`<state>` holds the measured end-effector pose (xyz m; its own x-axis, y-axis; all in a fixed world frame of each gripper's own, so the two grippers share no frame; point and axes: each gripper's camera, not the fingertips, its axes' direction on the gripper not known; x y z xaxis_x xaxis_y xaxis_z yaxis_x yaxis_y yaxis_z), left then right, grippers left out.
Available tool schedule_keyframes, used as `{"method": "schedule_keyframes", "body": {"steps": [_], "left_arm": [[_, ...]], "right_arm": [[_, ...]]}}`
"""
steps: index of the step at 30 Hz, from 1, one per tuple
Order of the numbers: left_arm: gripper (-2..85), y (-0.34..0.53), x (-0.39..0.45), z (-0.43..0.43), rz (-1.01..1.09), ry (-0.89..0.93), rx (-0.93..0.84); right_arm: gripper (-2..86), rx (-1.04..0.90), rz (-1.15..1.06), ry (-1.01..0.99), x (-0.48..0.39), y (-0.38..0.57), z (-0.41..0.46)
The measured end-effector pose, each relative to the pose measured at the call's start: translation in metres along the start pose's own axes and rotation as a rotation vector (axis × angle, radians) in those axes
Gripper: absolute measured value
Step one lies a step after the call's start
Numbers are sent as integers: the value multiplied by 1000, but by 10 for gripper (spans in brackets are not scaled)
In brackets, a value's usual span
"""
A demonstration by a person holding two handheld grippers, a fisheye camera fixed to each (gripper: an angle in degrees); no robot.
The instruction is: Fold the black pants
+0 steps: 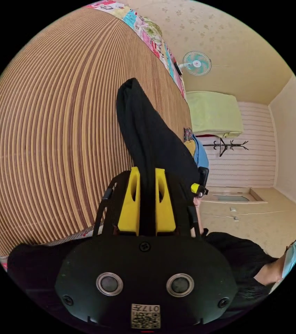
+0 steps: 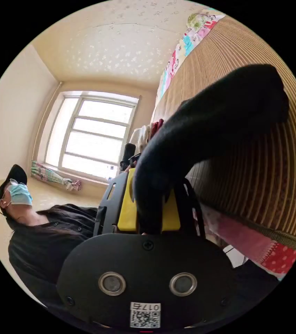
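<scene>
- Your L gripper (image 1: 147, 198): yellow jaws nearly closed, black pants (image 1: 148, 139) pinched between them; cloth runs up from the jaws, over the mat (image 1: 57, 132).
- Your R gripper (image 2: 149, 205): jaws clamped on a thick bunch of the same pants (image 2: 210, 114), which stretch out across the mat (image 2: 259, 181).
- Mat: striped, covers the bed, w/ a patterned quilt (image 1: 148, 31) along its edge.
- Window (image 2: 92, 135) behind you.
- Fan (image 1: 197, 63) on the wall.

R gripper (image 2: 148, 205) jaws clamp black pants (image 2: 217, 114) | over striped mat (image 2: 259, 181)
</scene>
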<state>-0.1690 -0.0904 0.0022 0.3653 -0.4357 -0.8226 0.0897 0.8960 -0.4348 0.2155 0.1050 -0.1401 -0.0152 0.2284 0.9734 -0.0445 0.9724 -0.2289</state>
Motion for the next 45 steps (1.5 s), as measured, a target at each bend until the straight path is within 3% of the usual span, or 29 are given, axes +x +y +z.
{"method": "schedule_keyframes", "body": {"steps": [4,11,13,15,18,20,22,27,30,33,35,38,40,43,45], "left_arm": [[65,21,48,-79,80,62,209],[65,61,147,-282,362,-177,682],[67,69,157,-331,393,-268,780],[76,68,143,-385,292,-387,844],[95,56,80,-426,20,-564,900],[105,50,18,-434,-176,-598,854],[112,59,-37,-426,-288,-571,793],[109,170,-78,-367,-214,-449,1021],[101,213,-66,-318,-216,-460,1092],[98,218,-45,-263,-116,-411,1053],[86,203,-22,-231,-6,-444,967],[65,169,28,-184,239,-703,787],[57,148,45,-168,255,-798,728],[32,125,62,-158,382,-573,710],[6,108,71,-146,450,-363,676]], "right_arm": [[99,-39,-240,-94,-83,-39,18],[86,-123,-698,-261,-193,-136,139],[88,-145,-748,-320,-196,-161,189],[97,-201,-610,-370,-177,-191,251],[100,-252,-369,-163,-120,-212,352],[101,-333,-260,190,-64,-200,406],[97,-384,-254,332,-34,-178,417],[81,-445,-372,334,1,-107,354],[70,-395,-344,485,25,-61,278],[50,-250,-212,627,51,-20,184],[30,-48,-79,775,65,12,103],[13,222,38,894,63,46,9],[10,406,-16,973,40,68,-34],[12,730,-206,1169,-3,102,-84],[17,908,-187,1335,-14,110,-109]]}}
